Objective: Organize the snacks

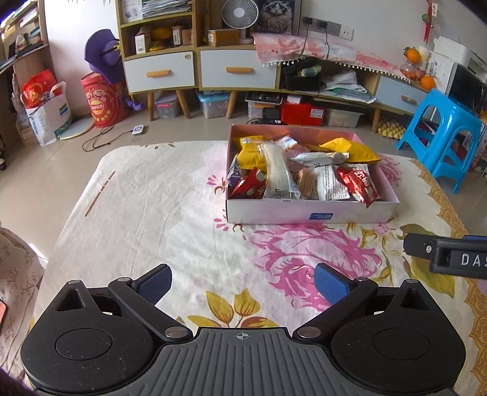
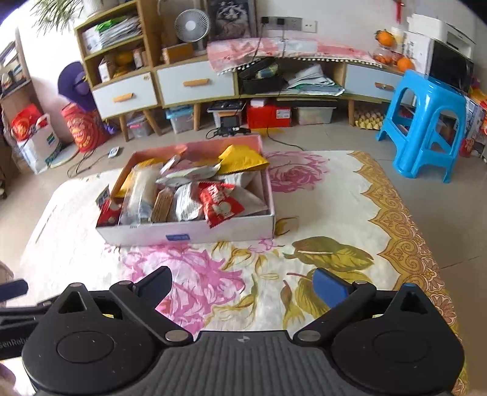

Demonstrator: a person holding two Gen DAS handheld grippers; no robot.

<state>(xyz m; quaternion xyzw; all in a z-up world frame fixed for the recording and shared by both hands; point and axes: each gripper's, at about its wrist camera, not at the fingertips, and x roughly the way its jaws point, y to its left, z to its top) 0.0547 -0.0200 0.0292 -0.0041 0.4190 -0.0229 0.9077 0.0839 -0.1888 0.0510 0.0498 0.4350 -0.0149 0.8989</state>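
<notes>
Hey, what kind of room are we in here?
Most likely a lived-in home living room. A low cabinet with drawers runs along the wall, with a desk fan on top, storage bins tucked underneath, and a blue plastic stool on the tiled floor. The snack box sits on a floral cloth.

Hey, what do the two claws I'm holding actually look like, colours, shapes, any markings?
Both match: the left claw and right claw are matte black, with two round discs, silver pivot pins, a ribbed grey centre plate bearing a crosshair mark, and blue textured pads. The right one's side shows raised letters "DAS". No cables visible.
</notes>
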